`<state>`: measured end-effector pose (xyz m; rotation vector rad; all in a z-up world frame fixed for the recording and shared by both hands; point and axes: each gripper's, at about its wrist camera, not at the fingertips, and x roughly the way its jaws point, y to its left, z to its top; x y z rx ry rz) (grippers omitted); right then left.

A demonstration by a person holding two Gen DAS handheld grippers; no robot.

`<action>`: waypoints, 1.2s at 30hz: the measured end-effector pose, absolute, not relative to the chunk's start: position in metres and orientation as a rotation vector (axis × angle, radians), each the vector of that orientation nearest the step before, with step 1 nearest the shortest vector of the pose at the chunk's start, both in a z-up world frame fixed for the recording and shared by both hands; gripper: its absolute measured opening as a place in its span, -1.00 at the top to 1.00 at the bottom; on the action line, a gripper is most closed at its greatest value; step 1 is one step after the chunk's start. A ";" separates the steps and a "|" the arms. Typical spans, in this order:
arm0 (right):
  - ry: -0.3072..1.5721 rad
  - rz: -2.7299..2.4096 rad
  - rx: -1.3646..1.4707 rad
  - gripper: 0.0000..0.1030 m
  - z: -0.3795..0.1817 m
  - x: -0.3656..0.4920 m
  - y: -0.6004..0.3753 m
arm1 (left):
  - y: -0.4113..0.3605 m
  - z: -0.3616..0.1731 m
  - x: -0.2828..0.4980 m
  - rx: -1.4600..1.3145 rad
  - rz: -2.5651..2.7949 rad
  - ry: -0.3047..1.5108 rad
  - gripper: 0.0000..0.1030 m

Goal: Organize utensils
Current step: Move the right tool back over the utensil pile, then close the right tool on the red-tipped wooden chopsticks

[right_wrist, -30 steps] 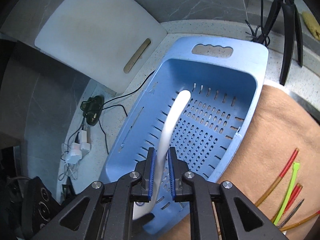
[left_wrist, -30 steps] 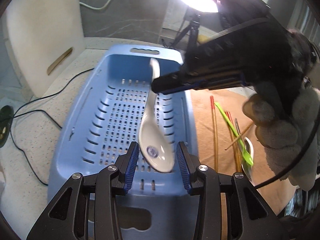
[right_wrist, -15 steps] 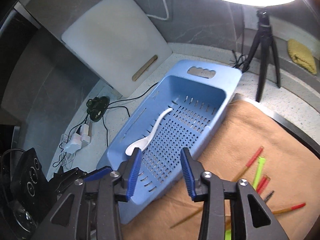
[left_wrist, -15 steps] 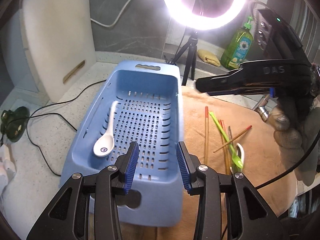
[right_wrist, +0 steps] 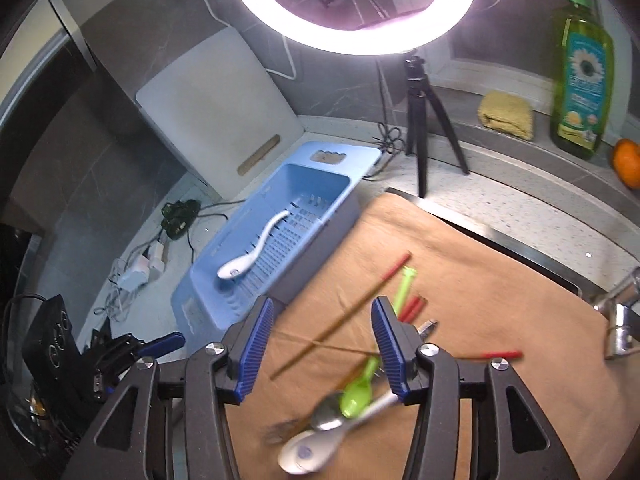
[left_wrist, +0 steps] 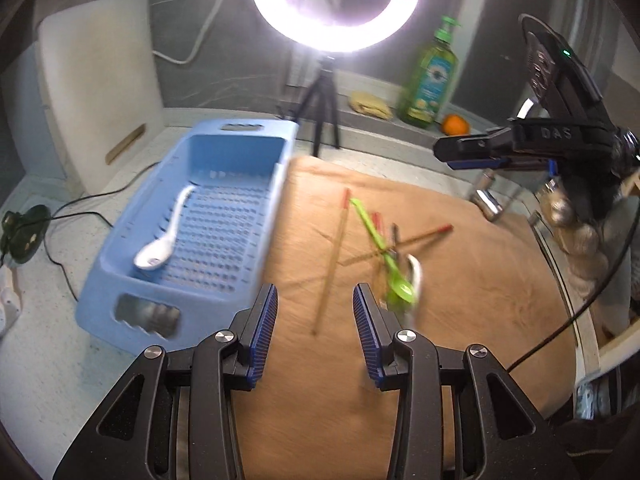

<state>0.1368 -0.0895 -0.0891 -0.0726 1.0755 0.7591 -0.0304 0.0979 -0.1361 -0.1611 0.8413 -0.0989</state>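
Your right gripper [right_wrist: 322,344] has nothing between its pads and the jaws are opening as it hangs over the tan cloth [right_wrist: 500,280]. Right under and just ahead of it sits the loose utensil pile: a long red-tipped chopstick [right_wrist: 348,312] crosses the gap between the fingers, a green plastic spoon [right_wrist: 358,392] lies just below the right finger, and a white ceramic spoon [right_wrist: 320,446] and what looks like a metal spoon [right_wrist: 326,416] are at the bottom of that view, closer to you than the fingertips. It's pretty blurry down there, so I can't tell how they overlap.

Your left gripper [left_wrist: 314,330] is part open and empty too, sitting above the cloth's near left side. The blue basket [left_wrist: 132,320] is just to its left, on the speckled counter [left_wrist: 44,360], touching the cloth's edge. One white spoon [left_wrist: 162,246] already lies inside the basket, bowl toward you and handle pointing away, near the left wall. The remaining pile, with that green spoon [left_wrist: 390,268] and chopsticks [left_wrist: 332,272], is ahead and to the right of the left fingers, not touching them.

Your gloved right hand [left_wrist: 576,232] shows up at the far right in the left view, holding its gripper well above the cloth.
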 end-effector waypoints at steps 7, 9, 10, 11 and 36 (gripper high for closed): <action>1.192 0.680 -0.039 0.05 -0.122 0.134 -0.132 | 0.053 -0.152 -0.051 -0.124 -0.159 0.891 0.14; 1.206 0.688 -0.024 0.05 -0.129 0.132 -0.139 | 0.044 -0.155 -0.053 -0.119 -0.168 0.898 0.14; 1.214 0.699 -0.018 0.05 -0.133 0.129 -0.141 | 0.041 -0.158 -0.054 -0.120 -0.173 0.906 0.14; 1.220 0.709 -0.014 0.05 -0.136 0.127 -0.142 | 0.037 -0.160 -0.055 -0.121 -0.176 0.915 0.14; 1.339 0.673 0.212 0.40 -0.183 0.142 -0.159 | 0.043 -0.169 -0.046 -0.117 -0.153 0.968 0.14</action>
